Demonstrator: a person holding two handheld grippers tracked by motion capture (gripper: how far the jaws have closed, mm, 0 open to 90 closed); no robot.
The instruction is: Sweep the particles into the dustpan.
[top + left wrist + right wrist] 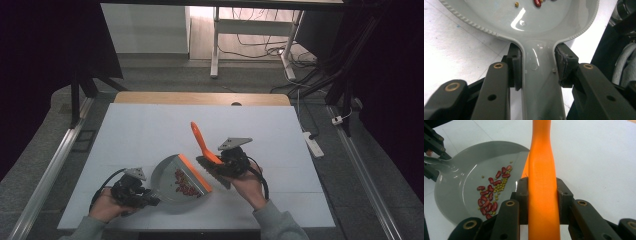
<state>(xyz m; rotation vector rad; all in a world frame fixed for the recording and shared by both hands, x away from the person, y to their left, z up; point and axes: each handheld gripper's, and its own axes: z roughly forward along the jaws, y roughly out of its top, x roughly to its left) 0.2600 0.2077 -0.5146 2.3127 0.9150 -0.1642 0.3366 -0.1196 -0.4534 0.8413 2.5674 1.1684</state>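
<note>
A grey dustpan (pixel 172 182) is rested on the white desk (pixel 150 130); red beans (pixel 487 195) and small green peas (pixel 501 183) are gathered inside. Its handle is clamped by the left gripper (pixel 142 197). An orange brush (pixel 202 145) is gripped by the closed right gripper (pixel 220 167), just beside the pan's orange lip.

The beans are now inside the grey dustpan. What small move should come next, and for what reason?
Probably lift the dustpan slightly, its orange lip raised. The left gripper is shut on its handle, the beans lie inside near that lip, and the brush, held by the right gripper, is off the pan.
</note>
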